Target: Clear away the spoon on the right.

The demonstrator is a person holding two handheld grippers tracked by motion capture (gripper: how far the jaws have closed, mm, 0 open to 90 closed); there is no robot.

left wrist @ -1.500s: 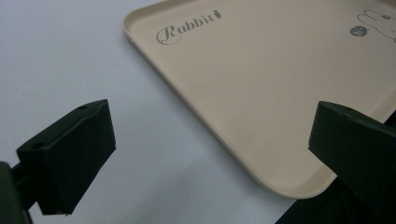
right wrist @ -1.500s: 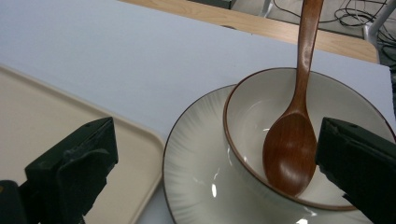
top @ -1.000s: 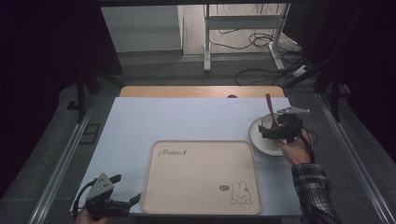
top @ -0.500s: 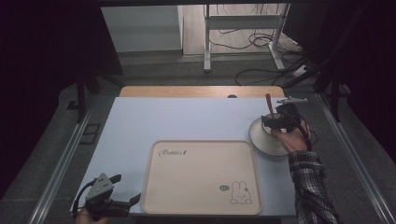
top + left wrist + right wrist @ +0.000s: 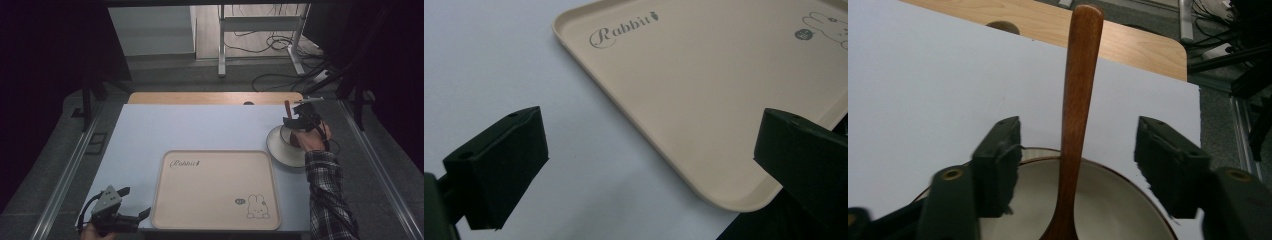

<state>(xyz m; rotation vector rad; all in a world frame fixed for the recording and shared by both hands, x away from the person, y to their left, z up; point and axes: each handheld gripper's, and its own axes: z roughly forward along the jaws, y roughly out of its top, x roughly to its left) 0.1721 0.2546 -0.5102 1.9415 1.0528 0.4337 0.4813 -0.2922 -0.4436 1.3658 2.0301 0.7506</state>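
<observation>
A beige tray [image 5: 215,190] printed with "Rabbit" lies at the front middle of the white table. To its right sits a white plate [image 5: 278,151] with a brown-rimmed bowl [image 5: 1113,200] on it. A wooden spoon [image 5: 1078,100] stands in the bowl, its handle [image 5: 288,107] leaning up and away. My right gripper [image 5: 295,122] hovers over the bowl, open, one jaw on each side of the handle without touching it. At the table's front left corner my left gripper [image 5: 137,216] is open, close to the tray's [image 5: 704,90] near corner, with nothing between the jaws.
A bare wooden strip [image 5: 215,97] runs along the table's far edge. Beyond it are a desk frame [image 5: 260,30] and floor cables [image 5: 285,45]. Metal rails [image 5: 65,175] flank the table on both sides.
My right gripper has moved a little away from the person, over the bowl toward the spoon handle. The left gripper has not moved.
</observation>
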